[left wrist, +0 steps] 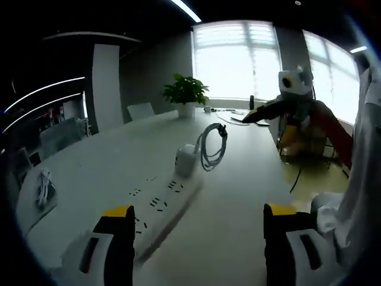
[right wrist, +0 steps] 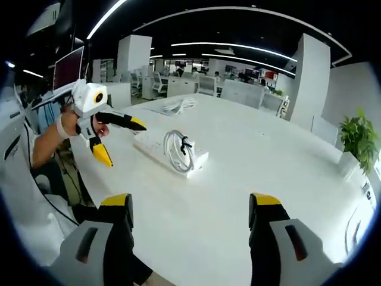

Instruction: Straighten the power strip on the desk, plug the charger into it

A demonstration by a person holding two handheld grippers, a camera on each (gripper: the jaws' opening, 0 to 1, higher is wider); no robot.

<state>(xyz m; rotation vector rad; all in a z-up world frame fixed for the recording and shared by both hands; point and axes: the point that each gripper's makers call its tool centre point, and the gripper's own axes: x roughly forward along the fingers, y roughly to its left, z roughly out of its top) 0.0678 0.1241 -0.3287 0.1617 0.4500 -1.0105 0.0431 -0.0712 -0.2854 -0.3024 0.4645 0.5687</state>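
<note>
A white power strip [left wrist: 159, 205] lies on the white desk [left wrist: 238, 196], running away from my left gripper [left wrist: 198, 210], whose jaws stand open just short of its near end. A white charger [left wrist: 186, 159] stands on the strip's far end, its coiled cable [left wrist: 212, 146] looped beside it. In the right gripper view the strip [right wrist: 152, 143], charger [right wrist: 195, 159] and cable [right wrist: 175, 149] lie ahead of my open right gripper [right wrist: 190, 202]. The left gripper [right wrist: 120, 140] hangs open beside the strip's far end. The right gripper [left wrist: 253, 116] is held over the desk's far right.
A potted plant [left wrist: 186, 92] stands at the desk's far end and appears at the right edge [right wrist: 357, 137] in the right gripper view. A second bundle of white cable [left wrist: 43, 187] [right wrist: 178, 106] lies on the desk. Chairs [left wrist: 140, 111] line the far side.
</note>
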